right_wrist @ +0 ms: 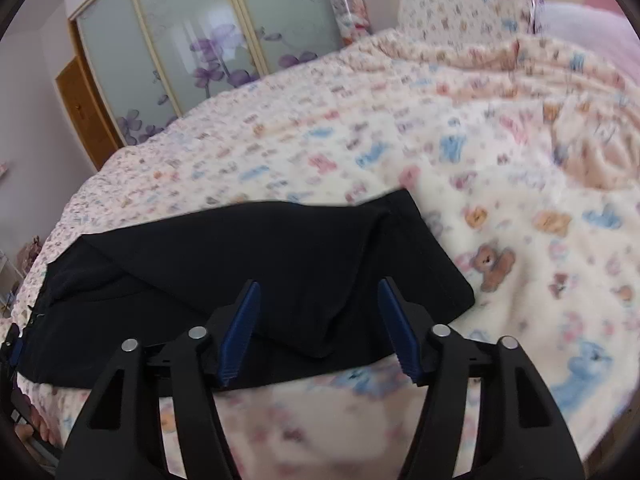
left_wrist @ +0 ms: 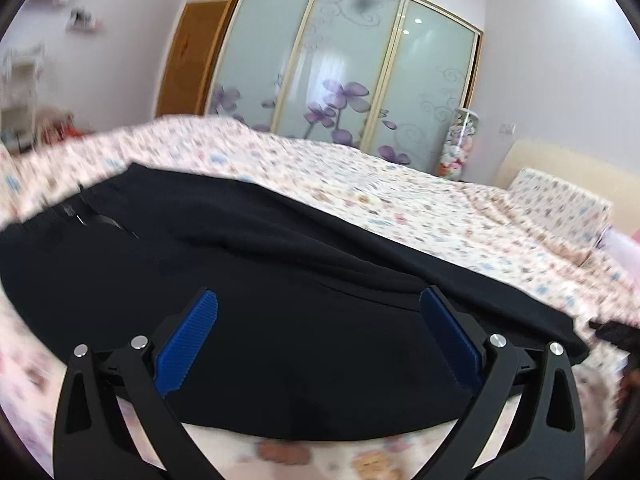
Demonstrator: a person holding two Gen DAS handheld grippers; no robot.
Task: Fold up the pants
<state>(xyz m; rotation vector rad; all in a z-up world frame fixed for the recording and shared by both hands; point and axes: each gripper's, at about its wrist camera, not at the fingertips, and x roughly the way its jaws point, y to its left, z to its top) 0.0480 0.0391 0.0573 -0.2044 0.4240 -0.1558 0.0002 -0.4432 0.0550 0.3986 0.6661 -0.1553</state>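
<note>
Black pants lie flat across the patterned bed, waistband at the far left in the left wrist view. My left gripper is open and empty, its blue pads spread wide just above the near edge of the pants. In the right wrist view the leg end of the pants lies with one layer folded over the other, hems at the right. My right gripper is open and empty, hovering over the near edge of the legs.
The bed cover with a teddy-bear print spreads to the right and far side. A pillow lies at the headboard. A wardrobe with flowered glass doors stands behind the bed. The other gripper shows at the right edge.
</note>
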